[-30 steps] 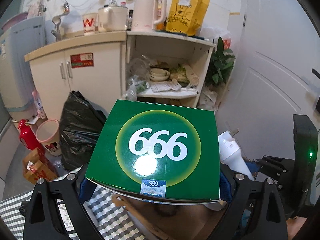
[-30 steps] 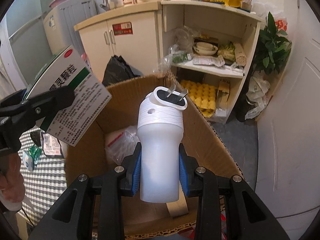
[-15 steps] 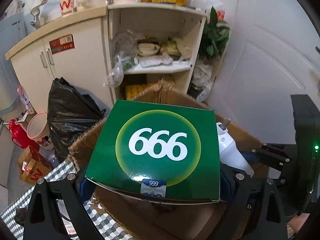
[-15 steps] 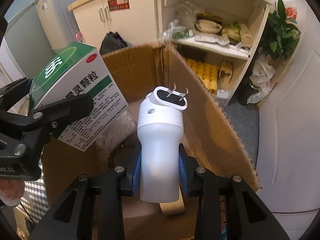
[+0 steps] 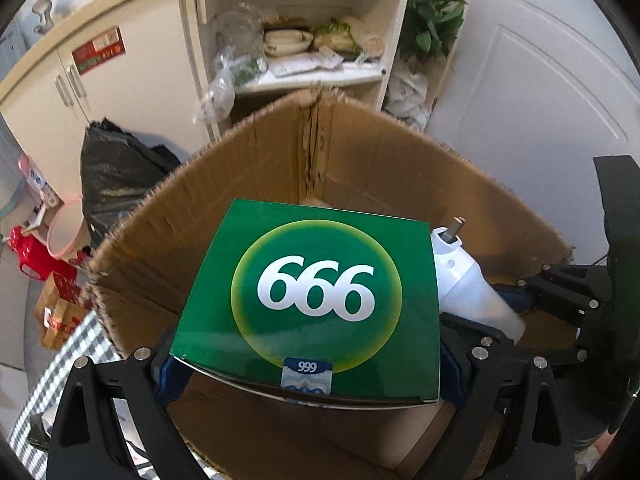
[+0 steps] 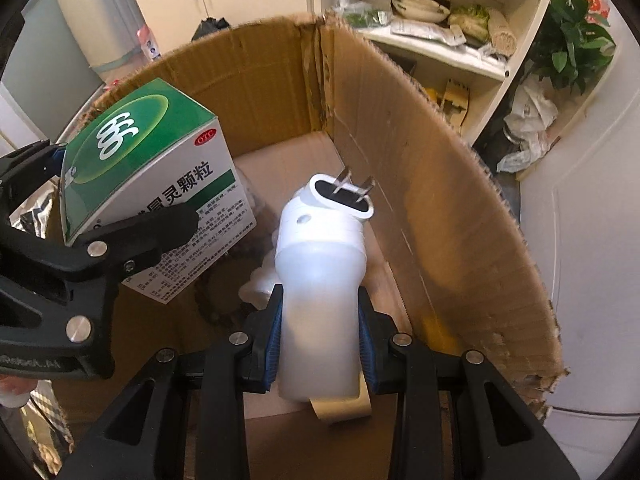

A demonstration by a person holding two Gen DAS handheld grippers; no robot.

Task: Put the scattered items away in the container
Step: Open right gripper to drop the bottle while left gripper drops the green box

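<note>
Left gripper around green box, above carton.

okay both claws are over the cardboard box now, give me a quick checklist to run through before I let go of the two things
1. Left claw grips the green medicine box: ok.
2. Right claw grips the white plug-in device: ok.
3. Both items are inside the rim of the cardboard box: ok.
4. The two items are apart, not touching: ok in the right wrist view.
5. Bare floor under the plug-in device: not ok, something white lies just beneath it.
6. Landing spot under the medicine box: cannot tell, the box hides it.
</note>
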